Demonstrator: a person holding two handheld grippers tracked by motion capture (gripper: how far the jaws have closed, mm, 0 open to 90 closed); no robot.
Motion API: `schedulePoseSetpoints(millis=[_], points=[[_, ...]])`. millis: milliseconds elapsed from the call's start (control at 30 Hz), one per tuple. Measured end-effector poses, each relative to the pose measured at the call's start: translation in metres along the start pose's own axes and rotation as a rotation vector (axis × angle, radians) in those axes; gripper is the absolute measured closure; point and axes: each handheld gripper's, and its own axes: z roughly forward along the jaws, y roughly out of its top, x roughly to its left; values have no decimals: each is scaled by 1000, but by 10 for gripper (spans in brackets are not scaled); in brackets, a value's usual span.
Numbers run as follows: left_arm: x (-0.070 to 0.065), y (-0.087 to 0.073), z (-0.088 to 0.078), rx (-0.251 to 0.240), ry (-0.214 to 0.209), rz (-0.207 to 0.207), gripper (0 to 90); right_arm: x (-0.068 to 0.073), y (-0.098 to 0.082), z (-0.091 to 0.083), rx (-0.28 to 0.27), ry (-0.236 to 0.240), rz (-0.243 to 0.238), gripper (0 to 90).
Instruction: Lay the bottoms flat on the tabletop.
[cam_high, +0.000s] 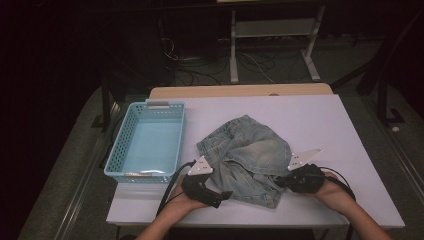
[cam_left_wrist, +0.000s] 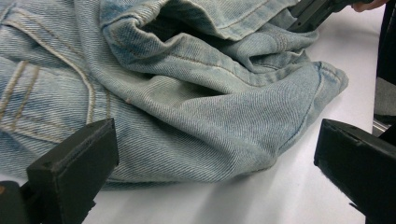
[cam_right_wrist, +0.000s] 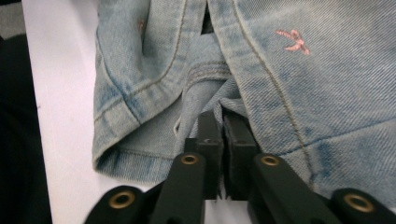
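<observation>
Low in the frame, the left tongs (cam_high: 226, 194) gape wide at the crumpled, twill-woven denim shorts (cam_high: 247, 157) lying mid-worktop (cam_high: 320, 125) — the right tongs (cam_high: 281, 183) pinch a fold at their edge — beside a perforated rectangular blue plastic basket (cam_high: 120, 145) left.

White table (cam_high: 310, 120) at frame centre, wooden edge (cam_high: 240, 91) along its far side. Grey floor (cam_high: 65, 165) on both sides. Metal stand (cam_high: 272, 30) and loose cables (cam_high: 200, 65) upper centre. Room dim, background dark.
</observation>
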Motion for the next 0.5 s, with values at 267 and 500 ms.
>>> schedulePoseSetpoints(millis=[267, 500], points=[[0, 0, 0, 3, 5, 5, 0, 0, 3, -24, -84, 13, 31, 569], [0, 0, 0, 0, 4, 6, 0, -8, 1, -44, -137, 5, 51, 531]])
